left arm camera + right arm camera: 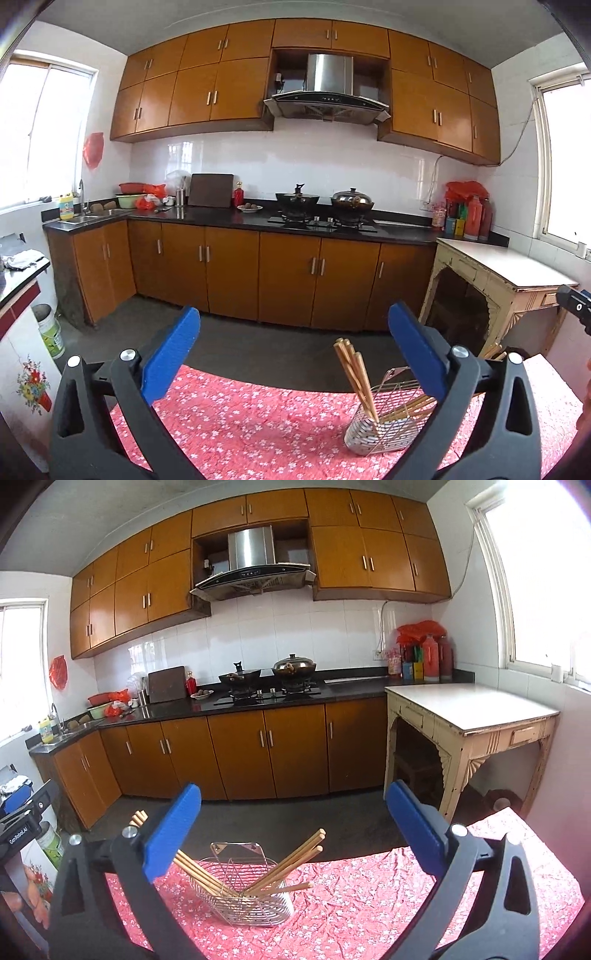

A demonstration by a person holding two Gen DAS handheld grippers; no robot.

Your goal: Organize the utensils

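Chopsticks point(207, 875) sit in the wire basket point(243, 897), and that basket stands on the pink flowered cloth point(369, 904). The sticks fan out in two bundles: one leans off to the left, its tips passing behind the right gripper's point(293, 805) left finger, the other leans right, tips up over the basket's far rim, and one stick lies almost flat, poking out to the right. The right gripper is spread wide, nothing between its blue fingers point(173, 834); the basket stands ahead of them, in the gap and nearer the left finger.

From the left gripper's point(293, 325) camera, the same wire basket point(380, 432) shows low and just inside the right finger, which covers the basket's right edge. One bundle of chopsticks point(356, 376) stands steep here, tips up between the fingers; the other bundle slants off behind that finger. This gripper is released too, both blue fingers point(170, 354) far apart and bare.

Only the right view shows the whole basket, its tall back plate and wire divider. Only the left view catches the tip of the other gripper at the far right edge. The right view, in turn, catches the left gripper's black body at its left edge.

Beyond the fingers in both: two pots point(293, 666) on the stove, a plate point(202, 694) with small round items on it.
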